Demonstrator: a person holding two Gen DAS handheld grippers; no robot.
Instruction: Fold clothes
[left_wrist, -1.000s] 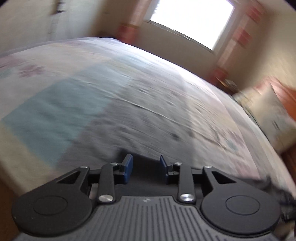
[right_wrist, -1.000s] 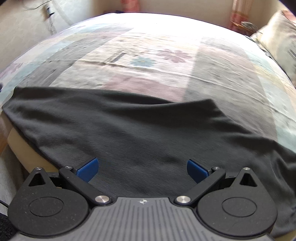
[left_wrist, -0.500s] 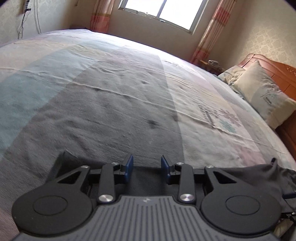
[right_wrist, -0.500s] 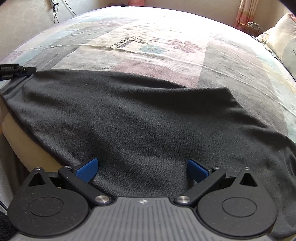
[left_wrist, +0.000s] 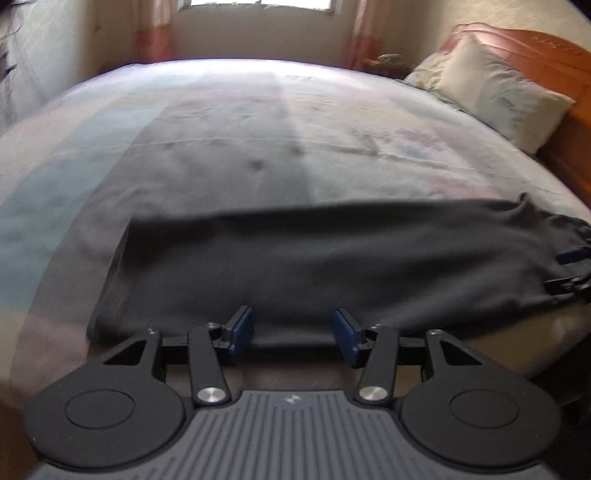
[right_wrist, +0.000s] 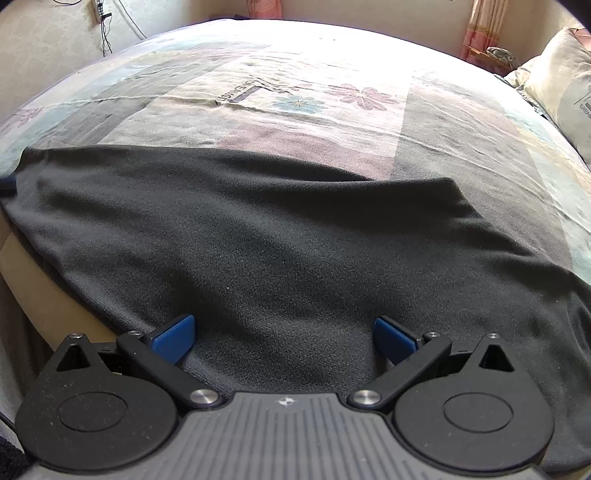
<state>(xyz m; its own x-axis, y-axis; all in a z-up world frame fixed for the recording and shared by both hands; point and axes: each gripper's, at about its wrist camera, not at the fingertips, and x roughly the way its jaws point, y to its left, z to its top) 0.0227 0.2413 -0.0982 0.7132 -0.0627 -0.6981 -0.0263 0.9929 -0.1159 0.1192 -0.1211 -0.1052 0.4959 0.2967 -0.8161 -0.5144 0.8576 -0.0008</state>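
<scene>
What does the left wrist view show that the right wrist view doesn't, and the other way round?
Left wrist only: the window, the orange wooden headboard, and the right gripper at the garment's far end.

Right wrist only: a cable hanging on the wall and the flower print seen sharply.

Both: the dark garment lying along the bed's near edge, the patchwork bedsheet, a pillow, and open fingers.

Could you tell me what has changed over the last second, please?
The left hand-held gripper has opened, let go of the dark garment and backed off, so the cloth now lies along the bed edge. The right hand-held gripper stays open over it.
</scene>
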